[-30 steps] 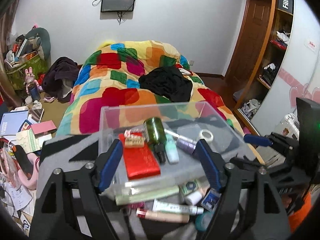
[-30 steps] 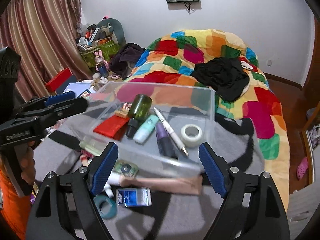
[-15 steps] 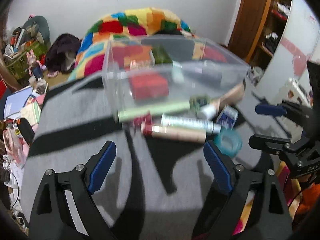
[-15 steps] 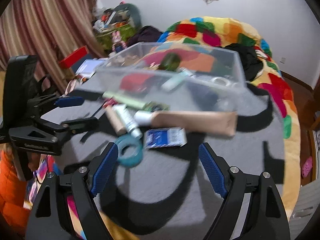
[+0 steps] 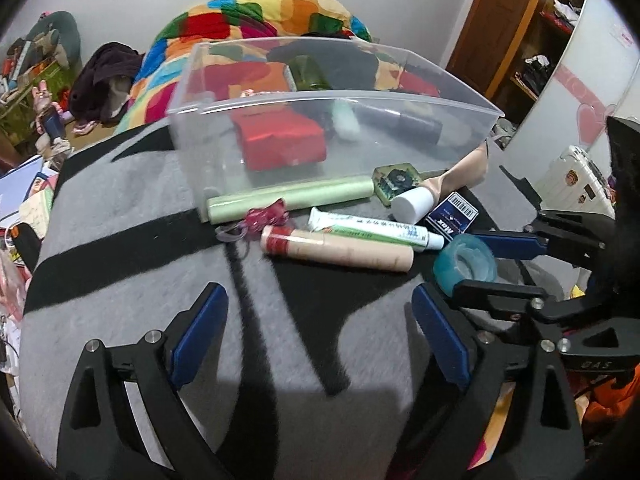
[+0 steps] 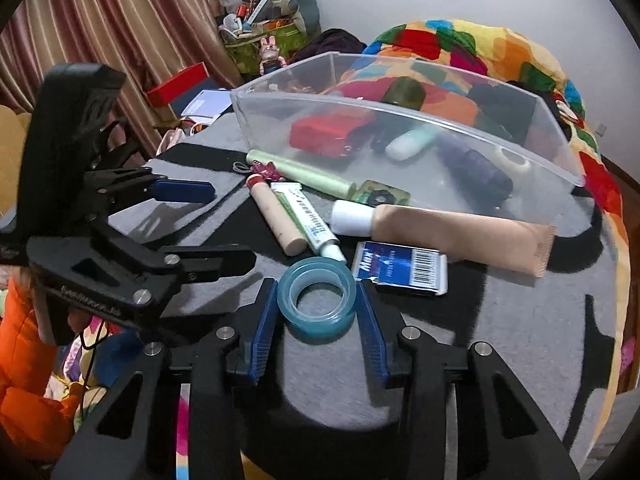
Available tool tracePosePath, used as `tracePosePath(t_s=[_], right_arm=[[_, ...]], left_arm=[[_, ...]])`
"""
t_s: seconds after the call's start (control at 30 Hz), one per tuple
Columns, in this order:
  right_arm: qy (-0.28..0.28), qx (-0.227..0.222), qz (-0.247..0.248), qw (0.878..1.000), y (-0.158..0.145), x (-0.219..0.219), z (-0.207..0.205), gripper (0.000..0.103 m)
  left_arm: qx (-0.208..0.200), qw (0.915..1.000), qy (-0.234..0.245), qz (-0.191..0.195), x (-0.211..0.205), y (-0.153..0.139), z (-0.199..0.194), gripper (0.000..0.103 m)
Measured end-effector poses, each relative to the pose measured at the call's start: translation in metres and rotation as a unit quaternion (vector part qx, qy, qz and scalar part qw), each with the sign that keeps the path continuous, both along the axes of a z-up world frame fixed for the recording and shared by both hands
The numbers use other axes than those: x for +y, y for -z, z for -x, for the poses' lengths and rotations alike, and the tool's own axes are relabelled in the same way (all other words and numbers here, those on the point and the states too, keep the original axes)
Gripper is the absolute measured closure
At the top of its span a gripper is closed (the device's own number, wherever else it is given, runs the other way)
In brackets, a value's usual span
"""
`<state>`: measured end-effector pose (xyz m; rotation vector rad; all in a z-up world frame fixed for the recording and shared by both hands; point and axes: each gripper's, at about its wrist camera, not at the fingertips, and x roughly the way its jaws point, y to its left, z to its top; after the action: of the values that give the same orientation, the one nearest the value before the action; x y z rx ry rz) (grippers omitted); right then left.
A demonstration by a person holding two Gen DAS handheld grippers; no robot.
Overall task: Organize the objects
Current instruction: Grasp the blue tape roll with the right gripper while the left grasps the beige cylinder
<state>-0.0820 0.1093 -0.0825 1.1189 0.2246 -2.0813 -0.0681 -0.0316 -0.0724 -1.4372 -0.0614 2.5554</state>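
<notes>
Hand-held gripper (image 6: 317,312) around translucent teal tape roll (image 6: 317,298)

Right gripper (image 6: 317,307) low over the grey surface, blue pads (image 6: 267,320) closed against a tape roll (image 6: 318,304). Left gripper (image 5: 318,346) spread wide, holding nothing.

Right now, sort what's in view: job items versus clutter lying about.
Job: teal tape roll between the right tongs, clear bin, beige tube, toothpaste tube, blue packet.

Lying about: patchwork quilt, curtain, toy rabbit.
</notes>
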Motion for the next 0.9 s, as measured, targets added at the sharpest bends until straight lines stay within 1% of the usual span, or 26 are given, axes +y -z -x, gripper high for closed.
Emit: tracePosePath(t_s=[0.23, 0.33, 0.43, 0.47, 0.53, 0.57, 0.77, 0.9], right_arm=[[0.03, -0.003, 0.012, 0.999, -0.006, 0.033, 0.006, 0.066], [0.038, -0.007, 0.017, 0.999, -0.006, 0.039, 0.009, 0.066], [0.042, -0.007, 0.021, 0.999, -0.007, 0.042, 0.011, 0.066], [0.043, -0.006, 0.022, 0.999, -0.007, 0.042, 0.01, 0.066], [0.043, -0.005, 0.024, 0.999, -0.008, 0.042, 0.011, 0.066], [0.043, -0.004, 0.025, 0.999, -0.009, 0.042, 0.011, 0.066], [0.044, 0.001, 0.03, 0.999, -0.013, 0.041, 0.013, 0.066], [0.049, 0.006, 0.034, 0.998, -0.018, 0.04, 0.017, 0.066]], left_arm=[[-0.015, 0.9995, 0.027, 0.009, 0.016, 0.001, 0.022, 0.007], [-0.018, 0.9989, 0.036, 0.025, 0.023, 0.004, 0.03, 0.006], [-0.011, 0.9984, 0.041, 0.038, 0.027, 0.006, 0.034, 0.006], [-0.007, 0.9985, 0.04, 0.038, 0.027, 0.006, 0.033, 0.006], [0.002, 0.9986, 0.04, 0.036, 0.026, 0.005, 0.029, 0.011], [0.006, 0.9985, 0.041, 0.036, 0.026, 0.004, 0.027, 0.019], [0.024, 0.9987, 0.032, 0.031, 0.018, 0.002, 0.008, 0.019], [0.035, 0.9991, 0.016, 0.015, 0.01, -0.007, -0.004, 0.019]])
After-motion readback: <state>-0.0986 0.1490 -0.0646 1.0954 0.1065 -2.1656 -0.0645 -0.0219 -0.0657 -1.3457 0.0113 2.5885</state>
